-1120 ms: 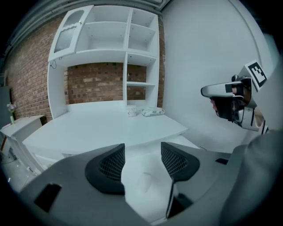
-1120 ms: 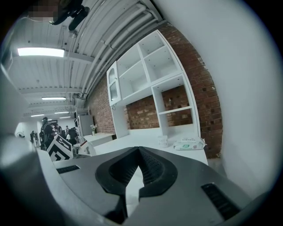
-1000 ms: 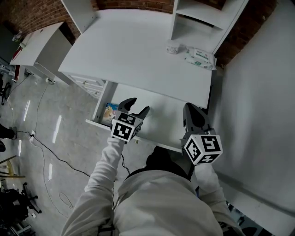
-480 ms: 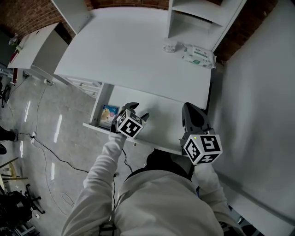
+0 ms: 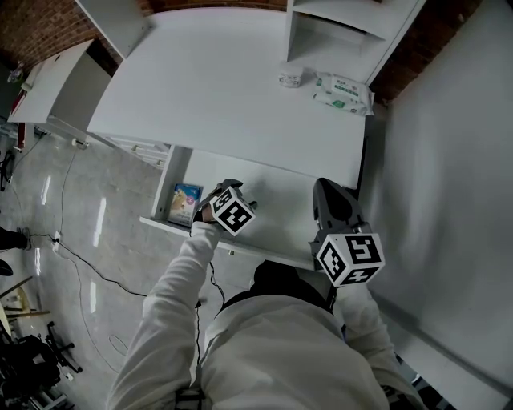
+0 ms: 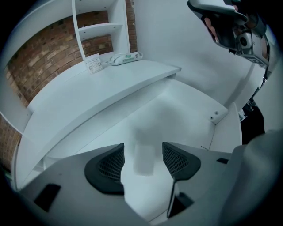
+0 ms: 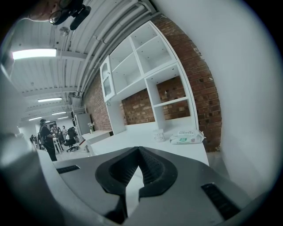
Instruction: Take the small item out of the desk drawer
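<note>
The desk drawer stands pulled out under the white desk. A small colourful packet lies flat at the drawer's left end. My left gripper points steeply down into the drawer, just right of the packet and apart from it. Its jaws have just been opening and stand open, with only white drawer floor between them. The packet is hidden in the left gripper view. My right gripper hovers over the drawer's right part, shut and empty, aimed nearly level across the desk.
A wipes pack and a small tub sit at the desk's back right, below a white shelf unit. A wall runs along the right. Another white table and floor cables lie left.
My left gripper has dropped into the drawer and tipped steeply downward, its marker cube turning. The right gripper has hardly moved.
</note>
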### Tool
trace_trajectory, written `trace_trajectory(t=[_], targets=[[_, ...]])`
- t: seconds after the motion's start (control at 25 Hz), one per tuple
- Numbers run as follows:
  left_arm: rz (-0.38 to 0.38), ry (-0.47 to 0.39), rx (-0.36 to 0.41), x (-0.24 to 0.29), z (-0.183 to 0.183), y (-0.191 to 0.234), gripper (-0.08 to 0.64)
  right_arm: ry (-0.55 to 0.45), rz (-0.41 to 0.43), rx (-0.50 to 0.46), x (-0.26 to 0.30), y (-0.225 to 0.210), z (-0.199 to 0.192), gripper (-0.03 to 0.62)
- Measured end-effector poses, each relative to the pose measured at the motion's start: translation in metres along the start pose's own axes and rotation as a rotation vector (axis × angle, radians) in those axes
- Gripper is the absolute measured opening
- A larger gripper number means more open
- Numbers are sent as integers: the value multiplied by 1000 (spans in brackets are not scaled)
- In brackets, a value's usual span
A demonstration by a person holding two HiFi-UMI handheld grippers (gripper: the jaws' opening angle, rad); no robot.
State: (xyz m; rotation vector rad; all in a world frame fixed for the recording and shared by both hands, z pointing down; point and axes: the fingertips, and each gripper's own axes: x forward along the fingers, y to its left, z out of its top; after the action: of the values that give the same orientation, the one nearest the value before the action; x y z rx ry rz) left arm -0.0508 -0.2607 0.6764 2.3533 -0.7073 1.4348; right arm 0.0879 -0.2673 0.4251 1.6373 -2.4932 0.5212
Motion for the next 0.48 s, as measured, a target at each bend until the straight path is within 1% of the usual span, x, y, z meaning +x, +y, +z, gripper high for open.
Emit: trace_trajectory(t=[0.28, 0.48], targets=[[-49, 91, 19, 25, -14, -3, 278, 15, -6, 8, 3, -5, -4, 28], [-61, 143, 26, 40, -24, -4, 276, 23, -6, 9, 5, -9, -8, 28]])
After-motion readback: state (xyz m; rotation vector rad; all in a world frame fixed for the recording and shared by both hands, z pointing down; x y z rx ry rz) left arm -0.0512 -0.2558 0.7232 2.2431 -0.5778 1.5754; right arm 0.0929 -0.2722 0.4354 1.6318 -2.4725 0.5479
